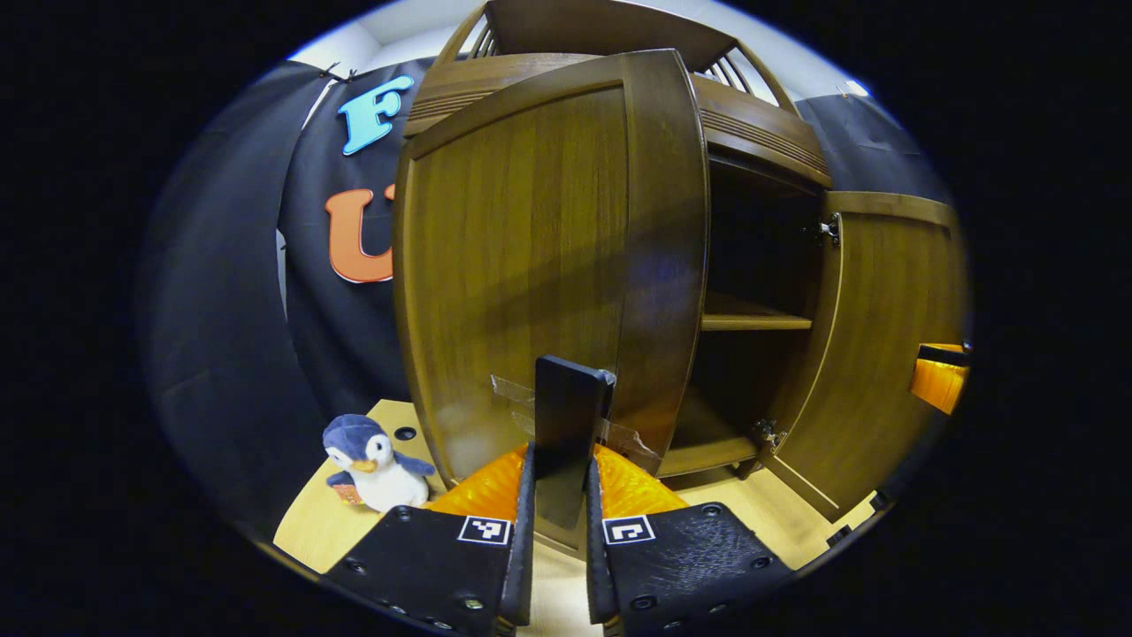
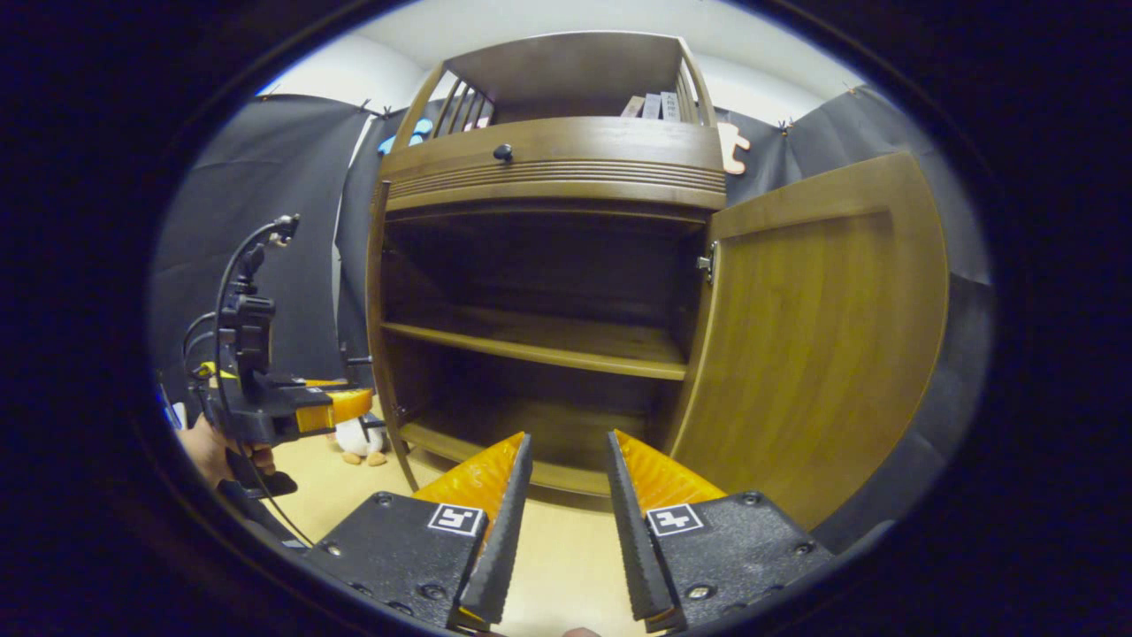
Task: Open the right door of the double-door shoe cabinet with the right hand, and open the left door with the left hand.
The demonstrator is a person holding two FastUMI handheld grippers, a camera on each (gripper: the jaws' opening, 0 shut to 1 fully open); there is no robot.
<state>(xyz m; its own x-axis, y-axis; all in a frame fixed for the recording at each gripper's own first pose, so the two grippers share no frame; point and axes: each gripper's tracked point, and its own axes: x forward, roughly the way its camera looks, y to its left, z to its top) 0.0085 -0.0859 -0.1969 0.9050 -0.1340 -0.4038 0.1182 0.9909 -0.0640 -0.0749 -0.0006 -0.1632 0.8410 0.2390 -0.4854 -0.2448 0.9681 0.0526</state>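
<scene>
Your left tongs [image 1: 560,495] ride close against the left door [image 1: 531,265], camera looking up along it. Your right tongs [image 2: 562,495] sit farther back, facing the open cabinet [image 2: 548,327] squarely. Both views share the shelf [image 2: 539,343] and right door [image 2: 822,336].

A plush penguin [image 1: 370,464] stands at lower left on the pale floor [image 1: 778,522]. Black cloth [image 1: 221,336] hangs behind, with a white wall [image 2: 336,66] above.

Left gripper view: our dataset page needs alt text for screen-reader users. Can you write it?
The left gripper is shut on the dark handle of the wooden cabinet's left door, swung open. The right door is open too, baring a shelf; a plush penguin sits on the pale floor.
</scene>
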